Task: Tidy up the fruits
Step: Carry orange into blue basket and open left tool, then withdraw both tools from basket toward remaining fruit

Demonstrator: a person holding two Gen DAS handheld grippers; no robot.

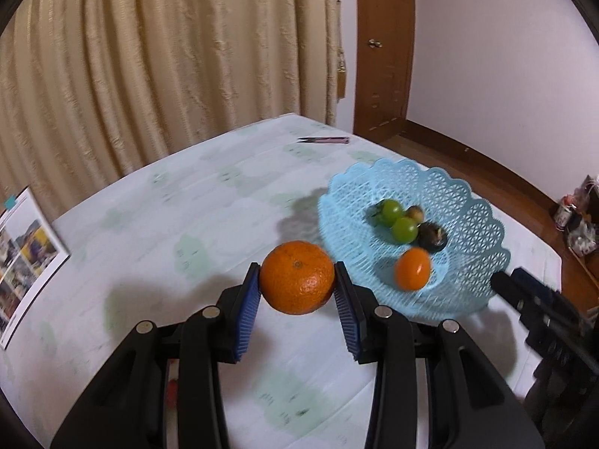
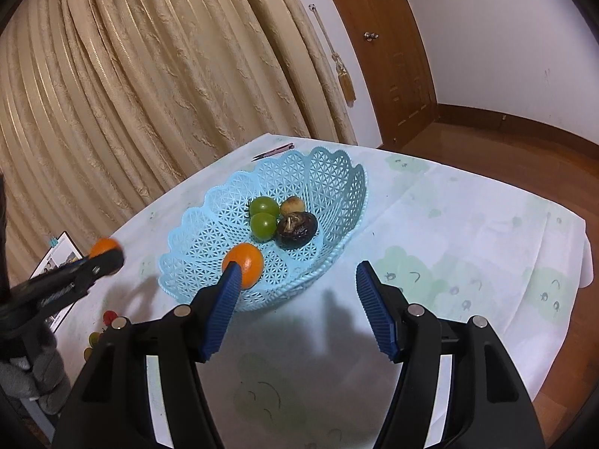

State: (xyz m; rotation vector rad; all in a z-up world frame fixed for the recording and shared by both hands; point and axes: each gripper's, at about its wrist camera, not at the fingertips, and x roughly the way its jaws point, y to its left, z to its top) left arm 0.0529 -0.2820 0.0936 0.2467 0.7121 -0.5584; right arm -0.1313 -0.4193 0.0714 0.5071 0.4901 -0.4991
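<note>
Left wrist view: the left gripper [image 1: 297, 292] pinches a large orange [image 1: 297, 277] between its blue pads, above the tablecloth just beside the blue basket [image 1: 468, 232]. This looks like the carrying step.

Right wrist view: the right gripper [image 2: 295, 299] stands spread and empty before the basket (green fruits, a dark one and a small orange [image 2: 245, 263] inside). Next, the orange probably needs lifting over the rim and releasing.

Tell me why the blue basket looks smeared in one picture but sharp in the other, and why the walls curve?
In the left wrist view the light-blue lattice plastic basket and its fruit are streaked by motion blur, while the round orange mandarin in the left gripper stays crisp; in the right wrist view the basket is sharp; both views bend the beige pleated curtain through fisheye distortion.
</note>
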